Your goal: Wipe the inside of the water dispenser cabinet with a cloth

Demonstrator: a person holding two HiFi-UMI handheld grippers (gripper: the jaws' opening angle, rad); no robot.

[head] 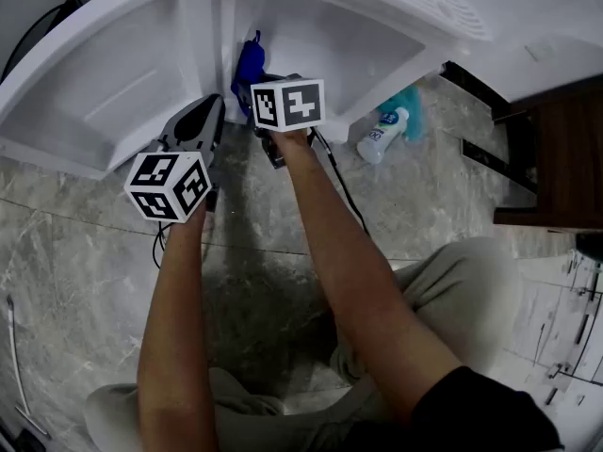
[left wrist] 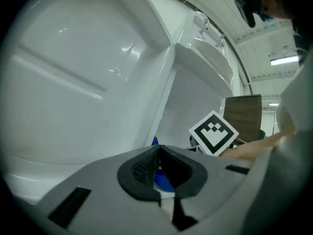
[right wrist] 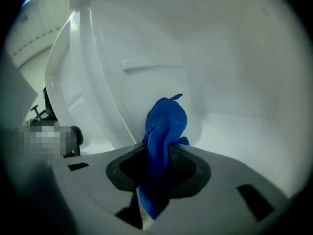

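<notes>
Head view: lying dim and even; arms throwing a soft shadow over the floor (head: 254,299) toward 6 o'clock. Gripper views: fisheye bending the edges, corners going black; glare glinting on the cabinet door (left wrist: 122,50); ceiling strip light (left wrist: 286,60) glowing at 3 o'clock.

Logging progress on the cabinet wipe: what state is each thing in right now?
Cabinet door: open.
Cloth: bunched, pinched between jaws.
Right gripper: shut on the cloth.
Left gripper: shut, empty.
Bottle: lying on the floor.
</notes>
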